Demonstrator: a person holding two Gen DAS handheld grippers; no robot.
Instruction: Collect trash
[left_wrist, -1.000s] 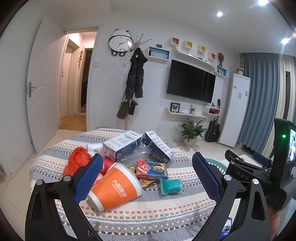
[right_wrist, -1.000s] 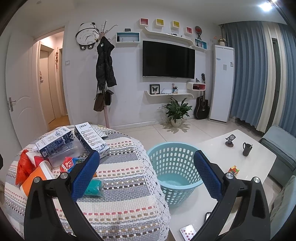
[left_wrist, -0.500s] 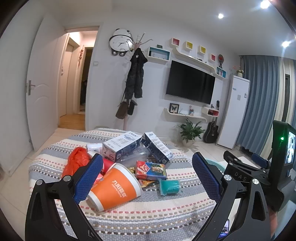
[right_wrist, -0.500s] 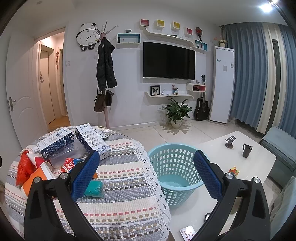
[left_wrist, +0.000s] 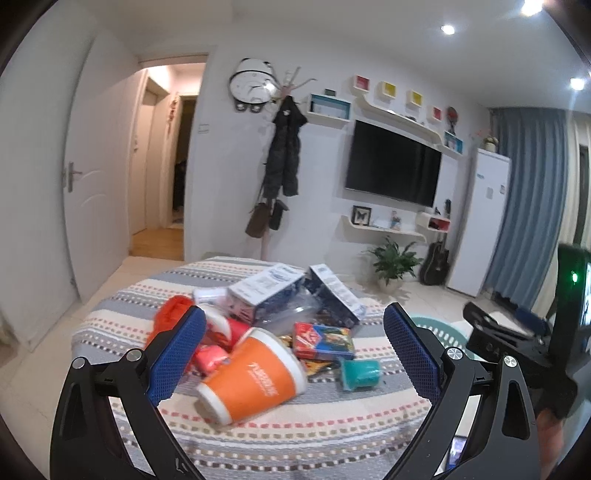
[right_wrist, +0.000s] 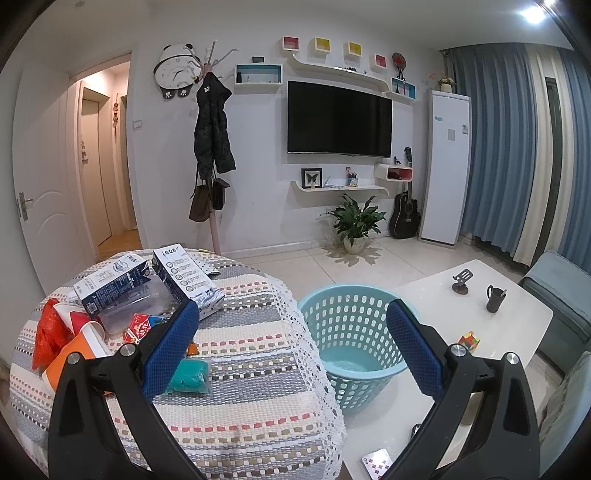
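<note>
- Left gripper (left_wrist: 293, 349): jaws spread wide, empty, above the striped tablecloth (left_wrist: 295, 421).
- Orange cup (left_wrist: 255, 374): on its side between the fingers' lines, at the near edge of the trash pile.
- Right gripper (right_wrist: 291, 350): jaws wide apart, empty, over the cloth's lace edge.
- Teal basket (right_wrist: 354, 343): just beside the table's edge, bare cloth between.

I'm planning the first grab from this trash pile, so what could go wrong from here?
The orange cup lies on its side and may roll off the striped tablecloth. Lifting it could topple the boxes leaning in the pile. The basket sits beside the table, so a short drop could miss.
</note>
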